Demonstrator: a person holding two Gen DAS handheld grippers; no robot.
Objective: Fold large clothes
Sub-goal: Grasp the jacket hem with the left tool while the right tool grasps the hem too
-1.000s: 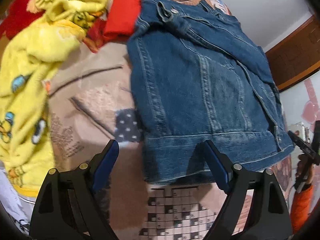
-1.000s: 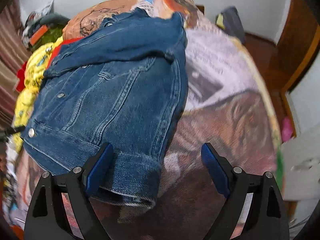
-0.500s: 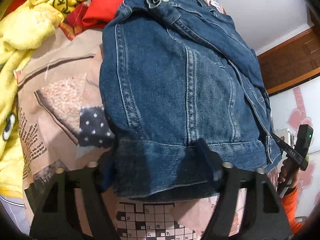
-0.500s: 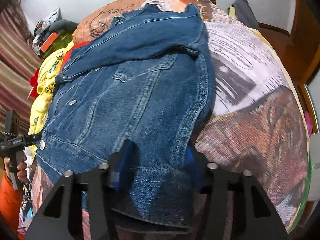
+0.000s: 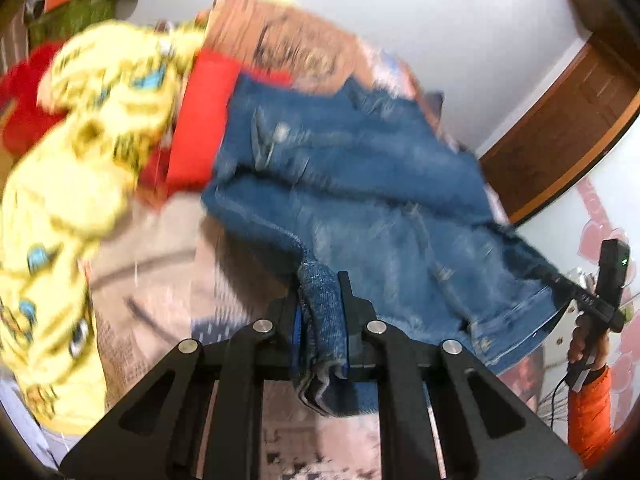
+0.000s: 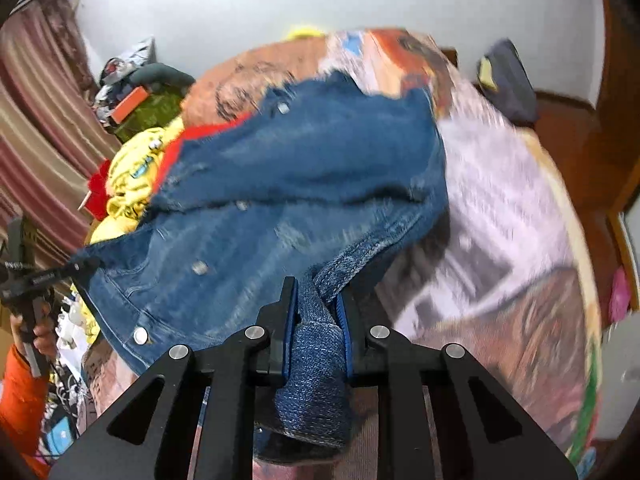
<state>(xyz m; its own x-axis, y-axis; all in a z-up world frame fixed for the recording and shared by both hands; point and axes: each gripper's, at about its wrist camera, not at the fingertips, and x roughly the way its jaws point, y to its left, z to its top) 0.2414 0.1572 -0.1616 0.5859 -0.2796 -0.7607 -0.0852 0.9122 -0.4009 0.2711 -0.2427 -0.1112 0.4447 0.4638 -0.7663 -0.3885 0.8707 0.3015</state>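
A blue denim jacket (image 5: 372, 184) lies on the patterned bedspread (image 5: 160, 264), its bottom hem lifted off the bed. My left gripper (image 5: 320, 300) is shut on one corner of the hem. My right gripper (image 6: 318, 304) is shut on the other hem corner, and the denim (image 6: 280, 184) stretches away from it toward the far end of the bed. Both views are motion-blurred. The right gripper also shows at the right edge of the left wrist view (image 5: 600, 300).
A yellow printed blanket (image 5: 72, 184) and red cloth (image 5: 200, 120) lie to the left of the jacket. A brown wooden door (image 5: 568, 120) stands at the right. Striped curtains (image 6: 36, 152) and clutter sit left of the bed. A dark bag (image 6: 508, 80) lies at the far right.
Both grippers have closed on the jacket's bottom hem corners and lifted it off the bed. The views have tilted up and turned blurry with the motion.
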